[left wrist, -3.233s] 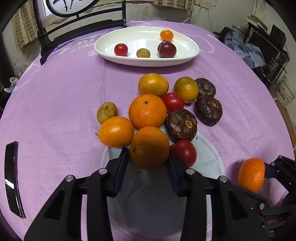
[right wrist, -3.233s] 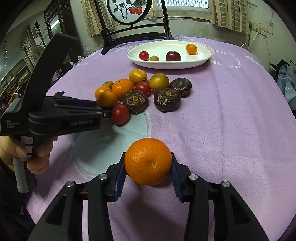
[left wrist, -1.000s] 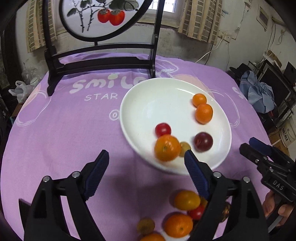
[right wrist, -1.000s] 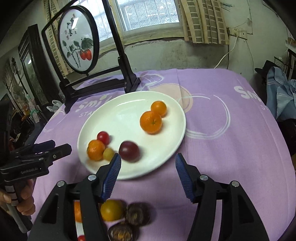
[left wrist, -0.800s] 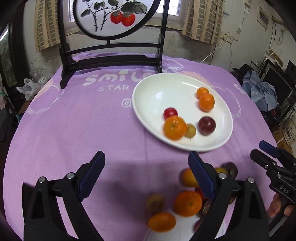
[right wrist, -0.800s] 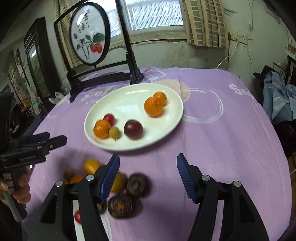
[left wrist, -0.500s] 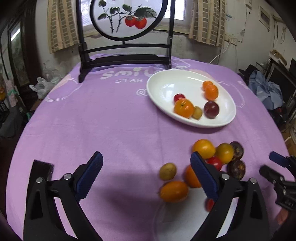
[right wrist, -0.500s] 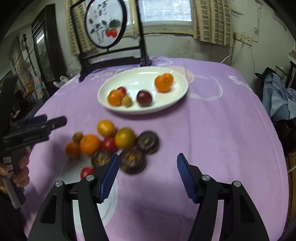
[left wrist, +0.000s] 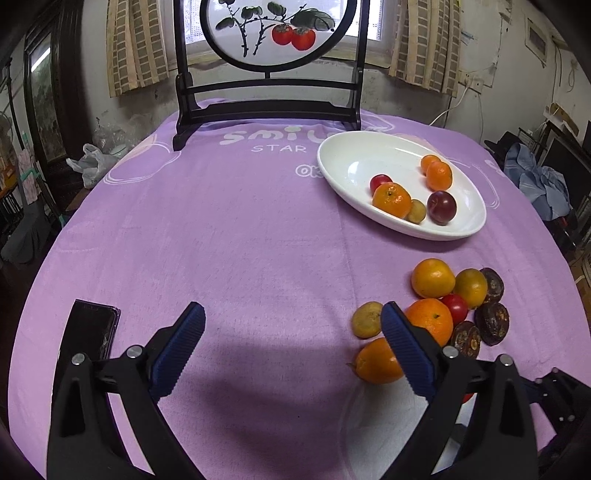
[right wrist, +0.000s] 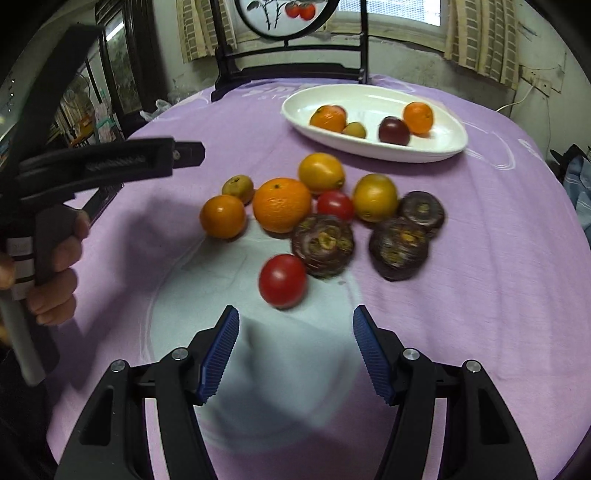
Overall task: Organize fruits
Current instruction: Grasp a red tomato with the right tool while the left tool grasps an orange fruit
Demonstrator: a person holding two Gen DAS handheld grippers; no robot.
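A: Both hands are empty just now. The left tongs (left wrist: 291, 343) are spread about as wide as they go over bare cloth, with nothing between the pads. The right tongs (right wrist: 295, 350) stand roughly half open, also holding nothing, aimed at the red cherry tomato (right wrist: 282, 280) just ahead of them.

B: And the fruit?

A: Split in two lots. The white oval plate (left wrist: 343, 177) holds two small oranges, a mandarin, a red cherry tomato, a dark plum and a small yellowish fruit. The loose pile (right wrist: 317, 206) sits on the counter nearer the person: a large orange, yellow-orange citrus, tomatoes, a small brownish fruit and three dark purple, crusty-topped fruits.

B: What might go wrong?

A: The tomato is round and smooth, so I'd judge a fast or off-centre close could squirt it sideways, or squash it. The pile is packed tight, fruits touching, so a pad pushed in may nudge the neighbours and set them rolling. The right-wrist view is blurred, which suggests quick motion.

B: The setting?

A: A round counter under a purple cloth (left wrist: 221, 229) printed "STAR", a black phone (left wrist: 92, 328) near the left edge, a dark wooden screen with painted persimmons (left wrist: 273, 33) at the far side, and brick-patterned curtains by the window.
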